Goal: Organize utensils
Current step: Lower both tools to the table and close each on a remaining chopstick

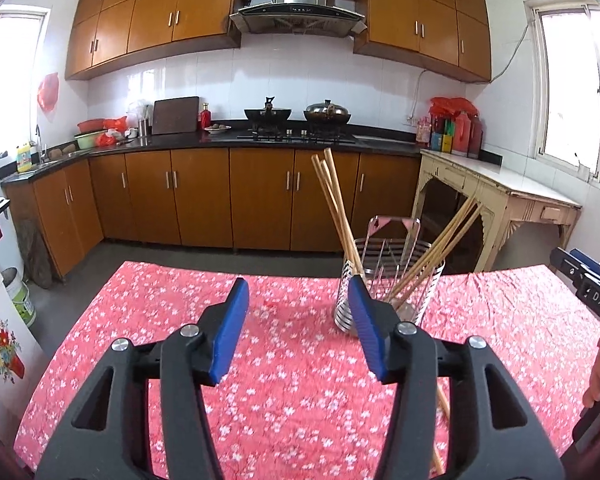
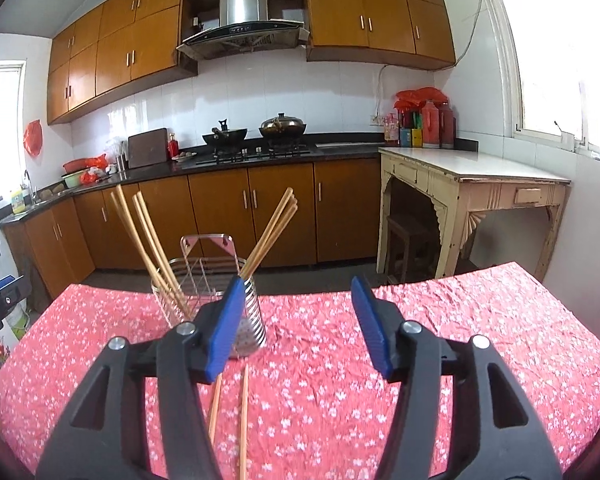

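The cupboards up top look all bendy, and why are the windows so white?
Left wrist view: the fisheye lens bows the wall cupboards and darkens the corners; the window is washed out by daylight. Right wrist view: same curving, and the window is blown out too; the tablecloth stays fairly clear.
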Demonstrator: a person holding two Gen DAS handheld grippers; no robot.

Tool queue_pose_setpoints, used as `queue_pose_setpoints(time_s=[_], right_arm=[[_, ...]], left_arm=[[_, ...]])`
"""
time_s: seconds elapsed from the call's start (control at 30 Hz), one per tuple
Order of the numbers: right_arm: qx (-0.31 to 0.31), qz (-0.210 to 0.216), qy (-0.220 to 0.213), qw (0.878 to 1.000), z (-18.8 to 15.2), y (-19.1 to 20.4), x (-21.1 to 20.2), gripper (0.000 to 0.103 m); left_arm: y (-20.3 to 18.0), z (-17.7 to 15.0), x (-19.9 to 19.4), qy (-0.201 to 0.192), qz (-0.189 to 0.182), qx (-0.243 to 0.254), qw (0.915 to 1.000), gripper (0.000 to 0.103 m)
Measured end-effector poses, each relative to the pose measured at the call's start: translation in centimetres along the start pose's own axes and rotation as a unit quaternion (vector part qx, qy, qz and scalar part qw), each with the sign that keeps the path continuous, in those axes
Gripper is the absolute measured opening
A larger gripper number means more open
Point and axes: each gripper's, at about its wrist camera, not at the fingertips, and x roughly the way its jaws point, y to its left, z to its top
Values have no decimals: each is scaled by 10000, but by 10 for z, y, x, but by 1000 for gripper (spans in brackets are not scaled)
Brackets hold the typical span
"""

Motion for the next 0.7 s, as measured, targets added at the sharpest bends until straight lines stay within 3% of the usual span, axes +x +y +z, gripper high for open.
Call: queue_pose_setpoints(time_s=[0.1, 0.27, 0.47, 0.7], right_arm=[[-32, 10, 56, 10000, -10, 1, -5, 55], [70, 90, 143, 9998, -31, -4, -18, 64], [94, 247, 450, 9986, -82, -10, -35, 68], [285, 537, 891, 9942, -148, -13, -49, 66]], left_arm=[[2, -12, -6, 33, -12, -23, 10000, 58], [6, -28, -17, 21, 5, -35, 10000, 72], [7, -59, -35, 30, -104, -76, 9999, 91], [3, -106, -47, 180, 15, -134, 9997, 98]])
